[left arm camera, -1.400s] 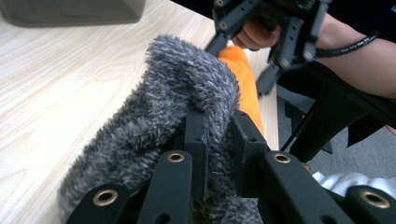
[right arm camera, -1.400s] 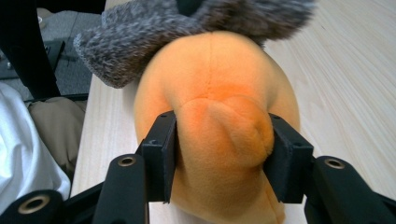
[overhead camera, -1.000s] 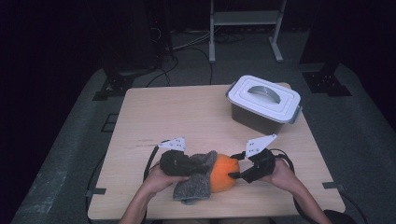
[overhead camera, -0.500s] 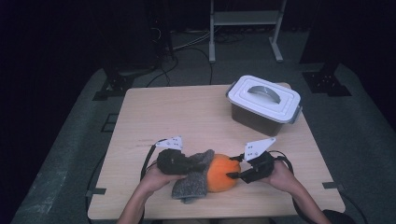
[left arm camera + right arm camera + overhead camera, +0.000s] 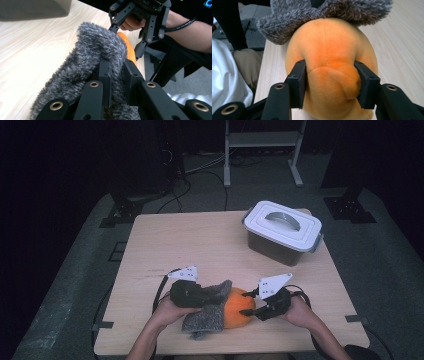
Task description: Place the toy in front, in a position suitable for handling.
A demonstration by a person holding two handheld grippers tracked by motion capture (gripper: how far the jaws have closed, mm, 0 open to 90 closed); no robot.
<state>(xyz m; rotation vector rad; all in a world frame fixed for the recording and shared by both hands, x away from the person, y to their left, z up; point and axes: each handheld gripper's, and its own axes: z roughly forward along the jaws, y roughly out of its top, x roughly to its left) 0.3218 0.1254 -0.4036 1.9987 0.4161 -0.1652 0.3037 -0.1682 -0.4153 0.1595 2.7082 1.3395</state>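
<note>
An orange plush toy lies near the table's front edge, its left part covered by a grey fuzzy cloth. My left gripper is shut on that grey cloth, pinching a fold between its jaws. My right gripper comes at the toy from the right. Its jaws have just been closing, and in the right gripper view both pads press into a bulge of the orange plush. The grey cloth drapes over the toy's far end.
A grey box with a white handled lid stands at the back right of the wooden table. Cables trail from both grippers. The person's forearms come in over the table's front edge, close to the toy.
The right gripper's jaws have narrowed onto the orange plush toy. The left gripper keeps its hold on the grey cloth, and both hands stay in place.
</note>
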